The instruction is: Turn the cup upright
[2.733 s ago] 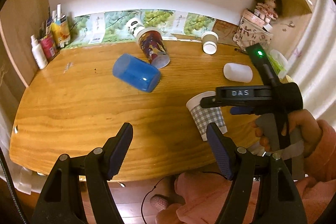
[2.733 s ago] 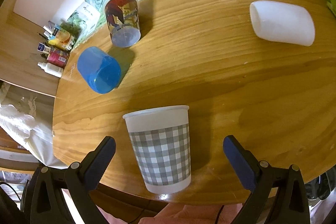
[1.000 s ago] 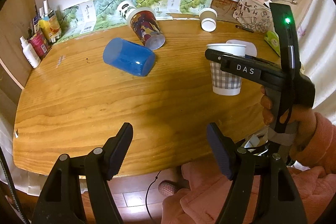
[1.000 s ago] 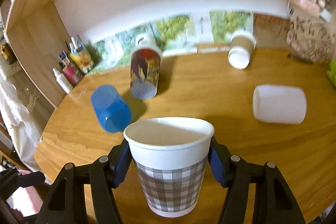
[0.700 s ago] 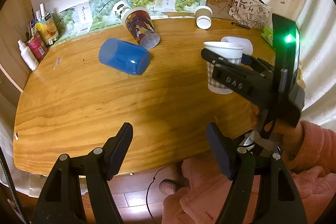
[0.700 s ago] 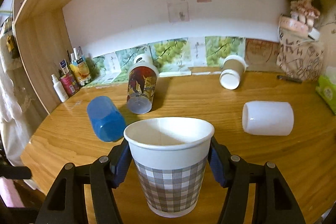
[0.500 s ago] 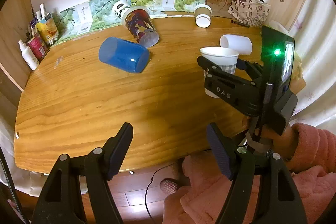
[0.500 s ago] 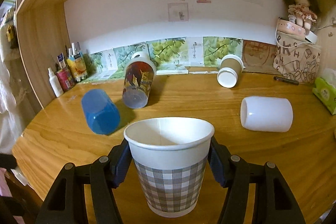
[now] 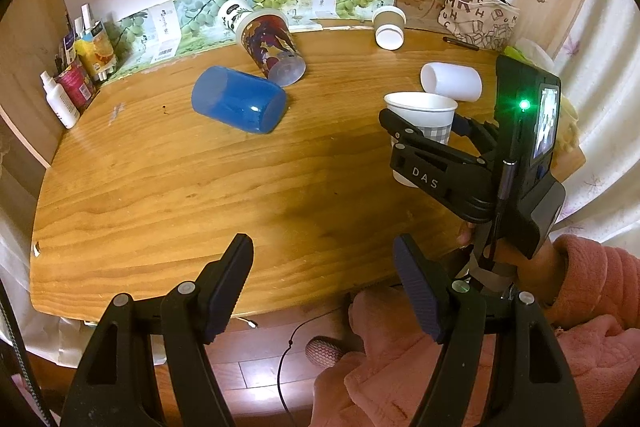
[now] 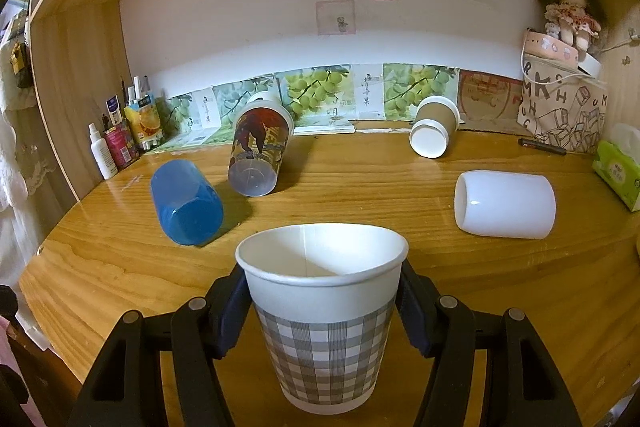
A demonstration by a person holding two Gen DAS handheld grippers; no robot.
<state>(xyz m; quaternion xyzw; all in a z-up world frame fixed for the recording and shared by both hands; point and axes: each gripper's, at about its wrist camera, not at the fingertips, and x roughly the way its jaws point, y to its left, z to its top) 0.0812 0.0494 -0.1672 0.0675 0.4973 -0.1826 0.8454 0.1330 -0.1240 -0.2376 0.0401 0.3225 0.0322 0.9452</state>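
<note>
My right gripper [image 10: 322, 311] is shut on a grey-checked paper cup [image 10: 325, 327], which stands mouth up over the wooden table [image 10: 380, 187]. In the left wrist view the cup [image 9: 420, 119] and right gripper [image 9: 424, 135] sit at the table's right side. My left gripper [image 9: 324, 291] is open and empty, held off the table's front edge. A blue cup [image 10: 186, 205], a printed clear cup [image 10: 258, 155], a brown paper cup [image 10: 432, 135] and a white cup [image 10: 506, 205] lie on their sides.
Bottles and cartons [image 10: 120, 139] stand at the back left. A lettered bag [image 10: 560, 115] with a doll [image 10: 570, 11] stands back right, a green tissue pack [image 10: 618, 171] at the right edge, a pen [image 10: 542, 146] near the bag.
The right gripper closed on the upside-down checked cup, lifted it and turned it mouth up. It now holds it upright and lower, nearer the table's right front.
</note>
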